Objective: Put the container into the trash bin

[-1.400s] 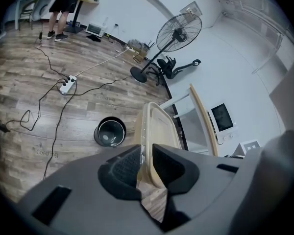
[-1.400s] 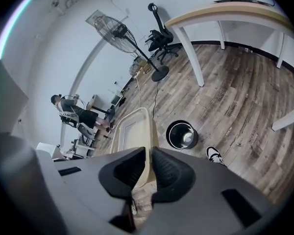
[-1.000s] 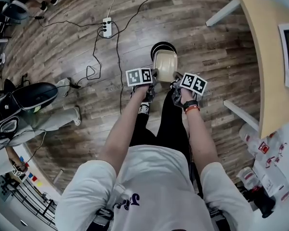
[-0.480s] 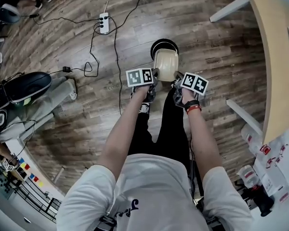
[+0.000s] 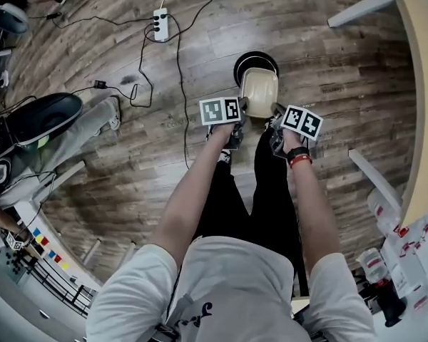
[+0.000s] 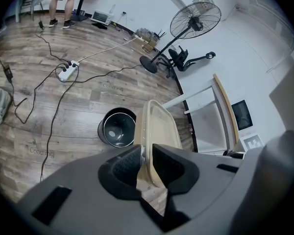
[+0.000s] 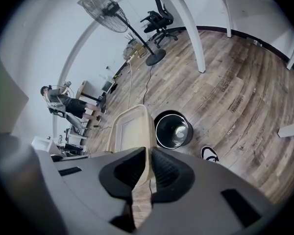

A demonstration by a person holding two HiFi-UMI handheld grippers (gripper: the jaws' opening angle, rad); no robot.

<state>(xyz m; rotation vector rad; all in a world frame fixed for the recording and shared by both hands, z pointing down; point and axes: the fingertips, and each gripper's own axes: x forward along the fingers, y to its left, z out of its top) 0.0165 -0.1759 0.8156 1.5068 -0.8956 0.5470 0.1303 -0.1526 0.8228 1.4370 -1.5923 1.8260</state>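
Over the wooden floor (image 5: pixel 342 63), just short of the trash bin (image 5: pixel 255 57): holding the container (image 5: pixel 260 91) in mid-air between both tongs. Pinching its left rim with the left tongs (image 6: pixel 146 154) and its right rim with the right tongs (image 7: pixel 148 156), each clenching thin plastic. Judging the step as carrying, nearly at the drop. Next needing the far end brought over the open black mouth, then loosening both grips together. Looking beige, translucent, shallow, rectangular with rounded corners, apparently empty.
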